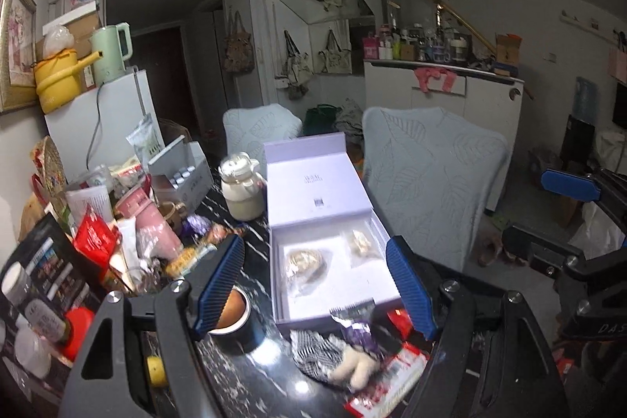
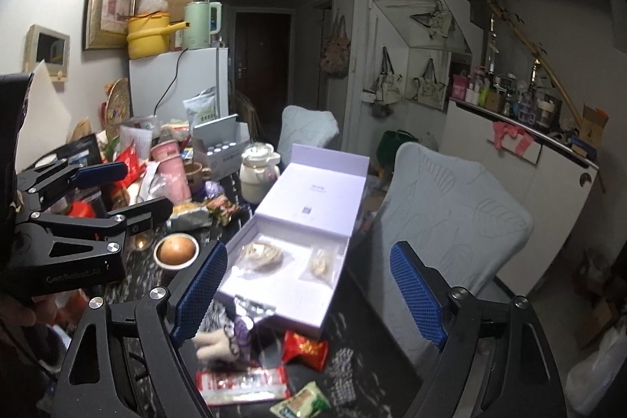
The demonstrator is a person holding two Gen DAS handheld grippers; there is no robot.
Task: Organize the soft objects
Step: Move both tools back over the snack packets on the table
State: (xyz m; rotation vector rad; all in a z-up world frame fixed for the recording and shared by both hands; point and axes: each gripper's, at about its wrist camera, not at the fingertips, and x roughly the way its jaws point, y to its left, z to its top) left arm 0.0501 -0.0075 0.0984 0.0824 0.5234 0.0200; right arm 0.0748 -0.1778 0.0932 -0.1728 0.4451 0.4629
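Left wrist view: left gripper (image 1: 313,285) jaws apart, empty, above open lavender box (image 1: 376,230). Small plush toy (image 1: 352,367) on dark table (image 1: 243,379), just in front of box, below jaws. Right gripper (image 2: 309,296) jaws spread, nothing between; plush toy (image 2: 215,341) near left pad.

- The dark desk (image 2: 364,304) has a black top with white streaks.
- An open, pale purple cardboard box (image 2: 313,316) sits in the middle.
- A small stuffed toy in checked black-and-white cloth (image 1: 333,359) lies in front of the box.
- A shiny red candy wrapper (image 2: 305,349) lies just beside it.
- A cream teapot (image 1: 241,189) stands behind the box.
- A pile of snack packets (image 1: 117,245) fills the left side.
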